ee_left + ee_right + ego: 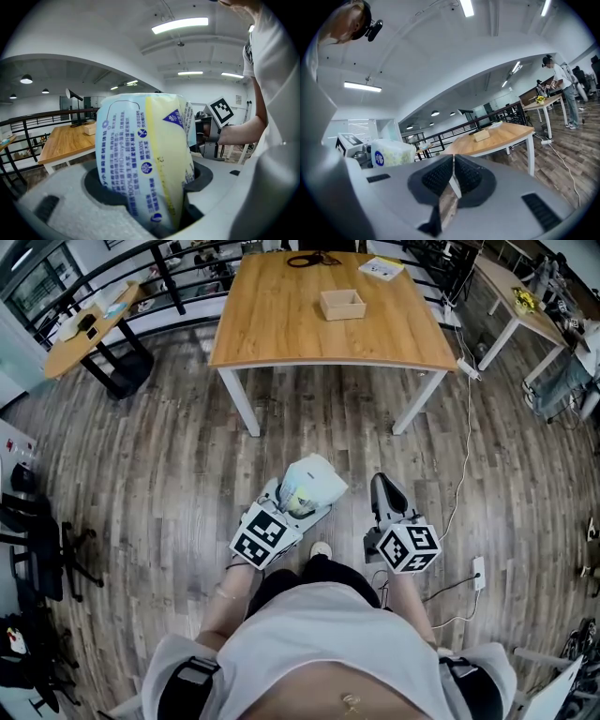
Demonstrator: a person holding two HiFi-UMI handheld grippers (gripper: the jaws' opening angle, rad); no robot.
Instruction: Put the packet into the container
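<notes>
A soft pale blue and yellow packet (150, 159) with blue print stands upright between my left gripper's (147, 180) jaws, which are shut on it. In the head view the packet (314, 484) sticks out ahead of the left gripper (298, 498), above the wooden floor. My right gripper (452, 180) is shut with its pads together and nothing between them; in the head view the right gripper (389, 495) is beside the left. The container, a small open wooden box (342, 304), sits on the wooden table (272, 334) ahead, well away from both grippers. That box (482, 135) also shows in the right gripper view.
A white power cable (467, 442) runs across the floor right of the table, with a socket strip (478, 570) near my right side. A second table (520, 296) stands at the far right, a round one (80, 338) and black railing at the far left. A person (562, 91) stands at the far table.
</notes>
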